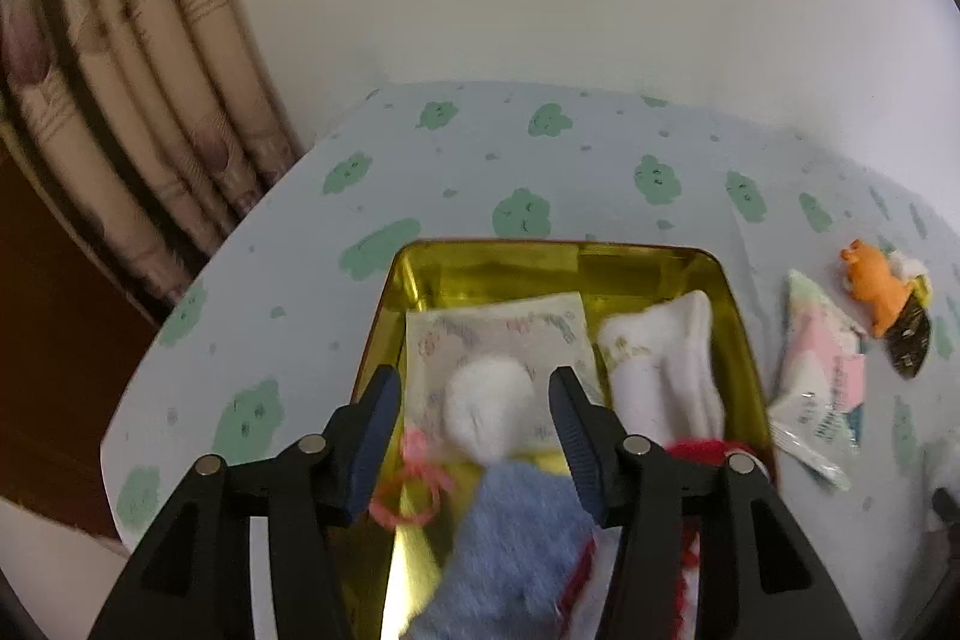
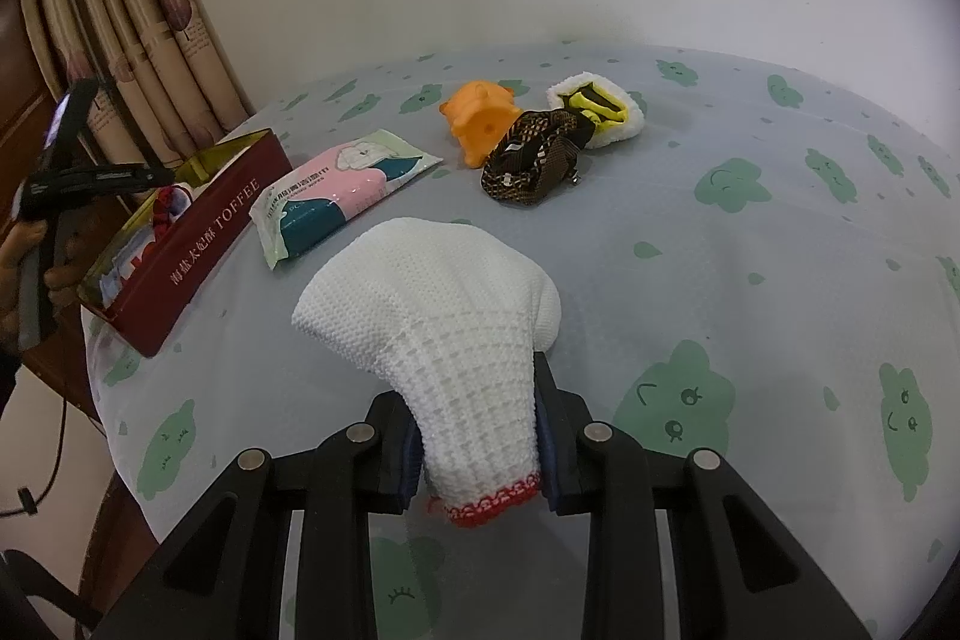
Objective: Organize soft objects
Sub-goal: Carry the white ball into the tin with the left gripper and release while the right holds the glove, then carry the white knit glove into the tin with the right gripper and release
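Table [image 2: 750, 220], covered in a pale cloth printed with green cloud faces, filling the lower half of both views. Tin [image 2: 198, 244], red outside with "TOFFEE" lettering, gold inside, at middle left of the right wrist view and at lower centre of the left wrist view; contents, seen from the left wrist: a flat printed tissue pack [image 1: 498, 334] along the far left of the floor, a rolled white sock [image 1: 660, 370] at the right side, a blue fuzzy sock with a white toe [image 1: 504, 490] lying across the near centre, a pink hair tie [image 1: 414, 484] beside it at left, and some red knit [image 1: 696, 451] at lower right, mostly hidden. White knit sock with a red cuff [image 2: 432, 316], centre of the right wrist view, its toe on the cloth. Wipes pack [image 2: 342, 190], pink and teal, lying just right of the tin. Brown patterned strap [image 2: 534, 160], orange toy animal [image 2: 480, 118] and yellow-and-white cloth [image 2: 600, 112], clustered at upper centre beyond the wipes. Left gripper [image 1: 474, 424]: jaws spread either side of the blue sock's white toe, pads clear of it. Right gripper [image 2: 477, 442]: clenched on the white knit sock near its cuff.
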Motion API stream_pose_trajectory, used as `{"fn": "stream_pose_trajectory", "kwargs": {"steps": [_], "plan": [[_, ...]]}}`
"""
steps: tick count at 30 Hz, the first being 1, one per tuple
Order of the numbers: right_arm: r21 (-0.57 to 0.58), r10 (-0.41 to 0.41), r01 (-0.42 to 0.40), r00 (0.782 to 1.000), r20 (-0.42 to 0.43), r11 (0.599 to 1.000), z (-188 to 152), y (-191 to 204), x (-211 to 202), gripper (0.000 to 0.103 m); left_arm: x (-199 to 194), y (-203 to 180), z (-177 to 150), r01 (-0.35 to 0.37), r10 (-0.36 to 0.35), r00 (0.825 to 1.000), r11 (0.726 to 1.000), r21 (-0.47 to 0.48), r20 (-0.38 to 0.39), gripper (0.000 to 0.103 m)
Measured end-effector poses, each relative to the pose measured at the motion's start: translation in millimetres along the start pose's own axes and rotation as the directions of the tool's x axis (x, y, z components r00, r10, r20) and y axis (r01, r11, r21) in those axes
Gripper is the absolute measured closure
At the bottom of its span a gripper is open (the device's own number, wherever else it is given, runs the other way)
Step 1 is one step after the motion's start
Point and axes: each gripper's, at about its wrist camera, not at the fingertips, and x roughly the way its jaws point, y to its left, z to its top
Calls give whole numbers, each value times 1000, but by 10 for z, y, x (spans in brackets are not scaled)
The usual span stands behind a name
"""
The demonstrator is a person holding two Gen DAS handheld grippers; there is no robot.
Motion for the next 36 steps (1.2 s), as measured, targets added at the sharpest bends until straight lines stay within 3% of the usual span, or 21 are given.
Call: {"fn": "stream_pose_trajectory", "kwargs": {"steps": [3,8,12,19,23,28,32,36], "plan": [[0,4,-4,1000,-5,1000,25,9,-11,75,-298,71,-139,44,-39,998,996,-81,57,50],[-28,44,-44,999,-8,999,171,180,-10,75,-724,74,-580,23,-13,998,988,-153,64,50],[-102,102,-99,994,28,990,457,546,-73,75,-1017,110,-968,-20,38,996,977,-211,80,50],[-186,266,-261,964,3,947,997,1328,159,75,-1306,30,-1447,-92,117,985,978,-187,124,50],[-219,325,-338,941,-96,915,1318,1851,595,75,-1325,-8,-1535,-86,115,980,980,-182,160,50],[-268,300,-335,940,-164,903,1550,2380,1101,75,-1245,-40,-1550,-82,104,983,987,-141,154,50],[-315,243,-304,945,-217,899,1633,2612,1485,75,-1173,-24,-1558,-48,65,991,989,-137,119,50],[-324,208,-290,942,-265,901,1670,2716,1789,74,-1189,4,-1557,-33,52,990,989,-143,132,50]]}}
